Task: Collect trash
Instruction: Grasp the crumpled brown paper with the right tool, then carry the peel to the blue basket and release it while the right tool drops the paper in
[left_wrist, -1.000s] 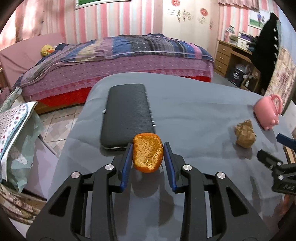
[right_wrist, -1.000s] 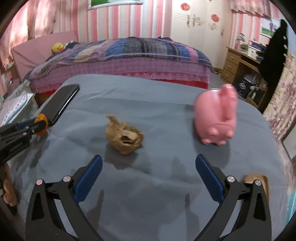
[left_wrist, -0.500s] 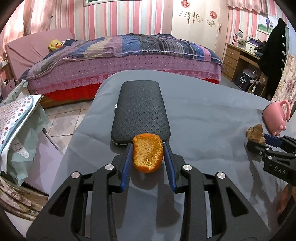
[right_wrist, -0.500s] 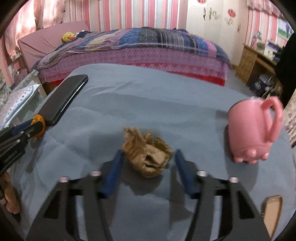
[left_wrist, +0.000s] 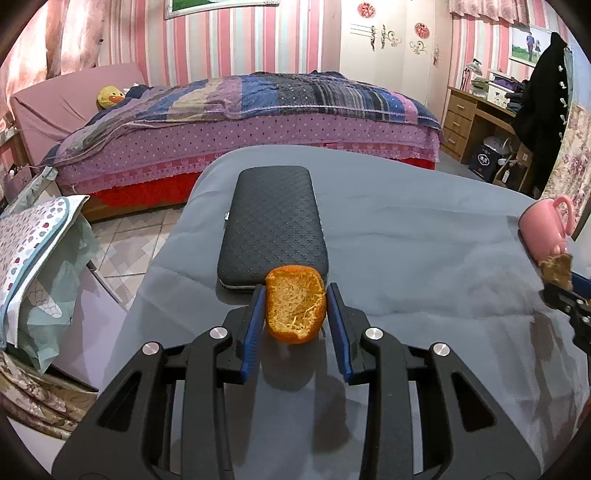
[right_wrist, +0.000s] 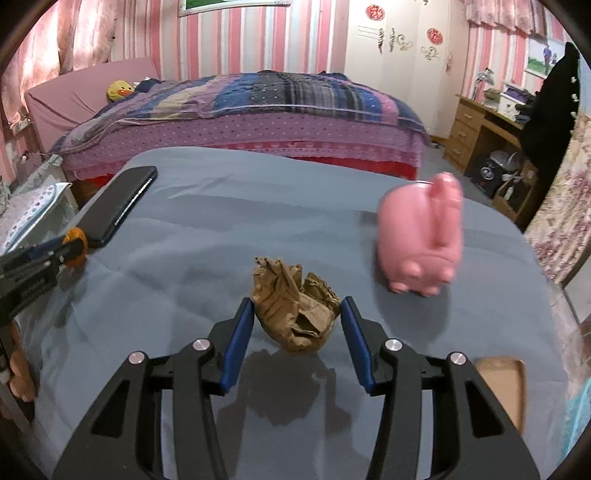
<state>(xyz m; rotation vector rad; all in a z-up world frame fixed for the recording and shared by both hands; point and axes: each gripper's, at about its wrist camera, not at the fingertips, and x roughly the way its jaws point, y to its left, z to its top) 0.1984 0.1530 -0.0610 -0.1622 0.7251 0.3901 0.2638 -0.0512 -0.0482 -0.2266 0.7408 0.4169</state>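
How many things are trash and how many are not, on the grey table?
Trash: 2, the orange peel and the crumpled brown paper.
Not trash: 2, the black case and the pink pig mug.
Total: 4.

Pink mug (right_wrist: 421, 242) smeared by blur — cardboard piece (right_wrist: 504, 384) partly cut off.

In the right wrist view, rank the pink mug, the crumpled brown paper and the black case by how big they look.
1. Black case, though foreshortened.
2. Pink mug, blurred, close to the case.
3. Crumpled brown paper, smallest despite being nearest the camera.
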